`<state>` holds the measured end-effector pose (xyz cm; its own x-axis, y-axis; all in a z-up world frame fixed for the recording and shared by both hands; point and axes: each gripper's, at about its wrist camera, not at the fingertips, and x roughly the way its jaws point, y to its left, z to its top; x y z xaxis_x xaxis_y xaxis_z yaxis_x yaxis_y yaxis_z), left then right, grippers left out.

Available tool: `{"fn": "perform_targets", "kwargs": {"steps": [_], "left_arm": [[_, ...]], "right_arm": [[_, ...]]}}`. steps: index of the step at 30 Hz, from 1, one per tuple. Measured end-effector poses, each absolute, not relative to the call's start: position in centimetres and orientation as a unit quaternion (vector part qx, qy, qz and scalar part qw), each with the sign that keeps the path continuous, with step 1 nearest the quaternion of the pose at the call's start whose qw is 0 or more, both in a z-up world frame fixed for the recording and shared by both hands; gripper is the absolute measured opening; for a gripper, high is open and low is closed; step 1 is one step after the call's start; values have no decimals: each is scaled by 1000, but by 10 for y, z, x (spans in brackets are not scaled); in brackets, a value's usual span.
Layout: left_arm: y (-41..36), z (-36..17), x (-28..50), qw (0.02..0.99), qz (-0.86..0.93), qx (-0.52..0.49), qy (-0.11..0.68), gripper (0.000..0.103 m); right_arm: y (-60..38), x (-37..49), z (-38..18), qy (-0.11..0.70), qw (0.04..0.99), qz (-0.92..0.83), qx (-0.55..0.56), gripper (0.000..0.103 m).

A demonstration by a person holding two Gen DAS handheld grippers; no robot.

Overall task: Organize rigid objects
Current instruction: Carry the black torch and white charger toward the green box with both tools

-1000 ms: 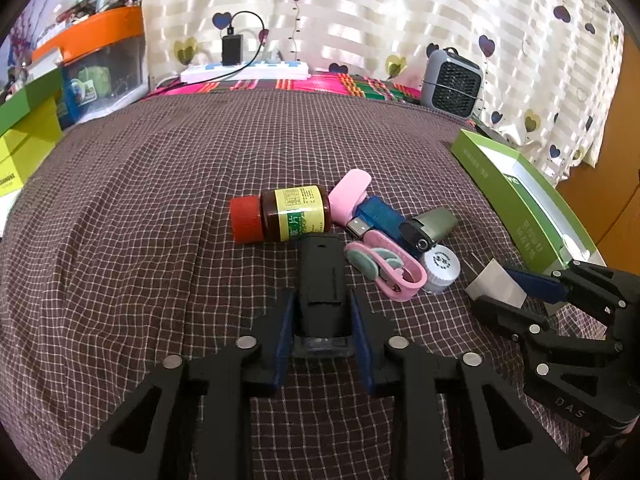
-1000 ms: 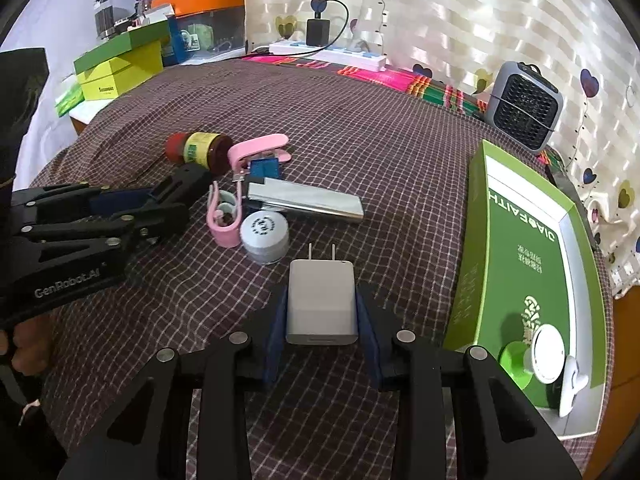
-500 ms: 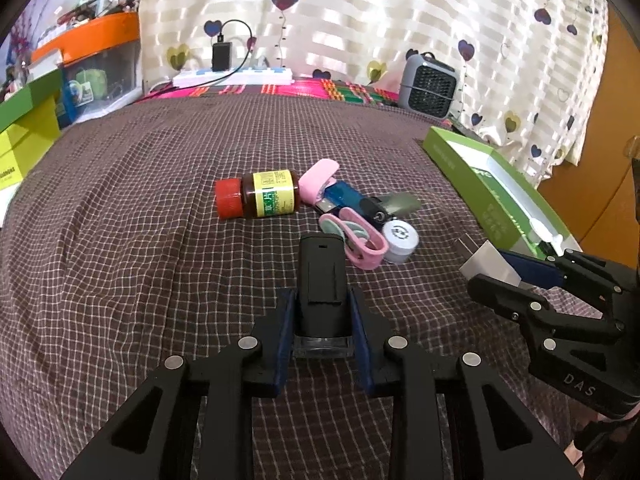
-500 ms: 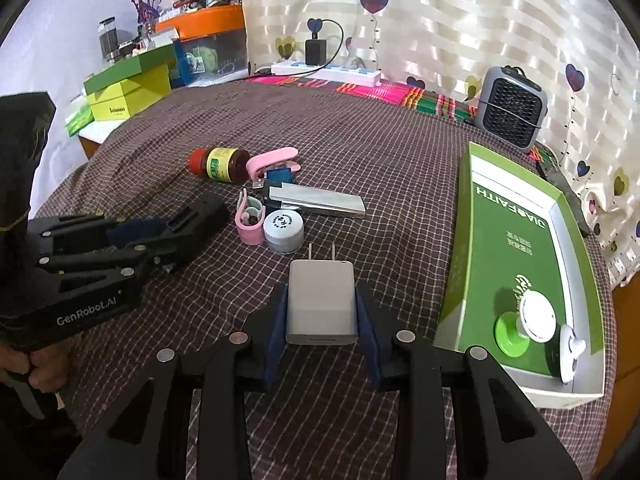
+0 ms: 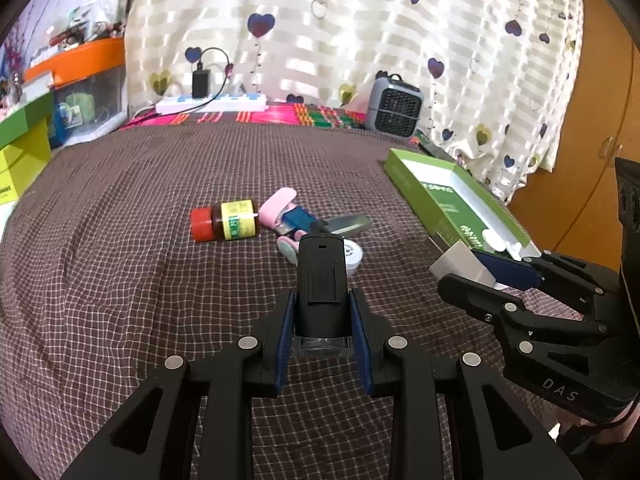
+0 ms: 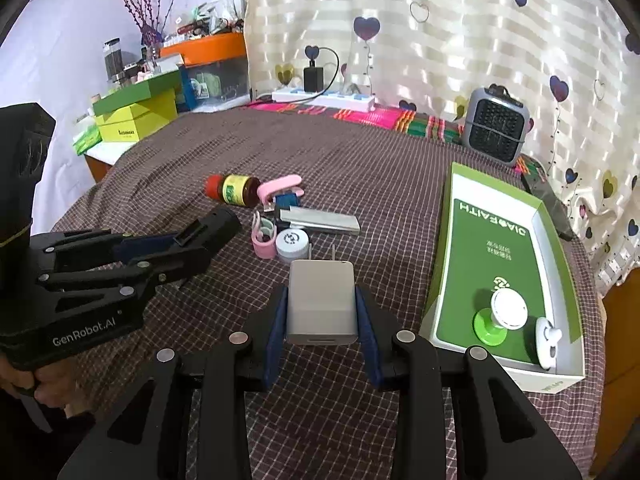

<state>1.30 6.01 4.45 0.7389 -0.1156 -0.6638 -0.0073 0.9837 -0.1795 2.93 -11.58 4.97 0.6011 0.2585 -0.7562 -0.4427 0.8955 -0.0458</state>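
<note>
The left gripper (image 5: pixel 322 320) clamps a black device (image 5: pixel 321 280) at lower centre. The right gripper (image 6: pixel 322 320) clamps a white charger (image 6: pixel 321 300), its 2 prongs visible only in the right view, which alone shows inside the green box (image 6: pixel 560 240) at right.

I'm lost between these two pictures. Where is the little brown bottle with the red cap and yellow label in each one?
Left wrist view: the brown bottle lies on its side left of centre, beyond the left gripper.
Right wrist view: the same bottle lies upper left of centre, red cap pointing left.
Shared landmark: the pink clip touching the bottle's base in both views.
</note>
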Motion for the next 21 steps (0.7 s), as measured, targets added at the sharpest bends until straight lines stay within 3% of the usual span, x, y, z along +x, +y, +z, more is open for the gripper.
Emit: {"fn": "perform_targets", "kwargs": {"steps": [21], "left_arm": [[45, 51, 13, 930, -46, -76, 356, 26]], "right_arm": [[-121, 21, 61, 384, 895, 200, -109, 35]]}}
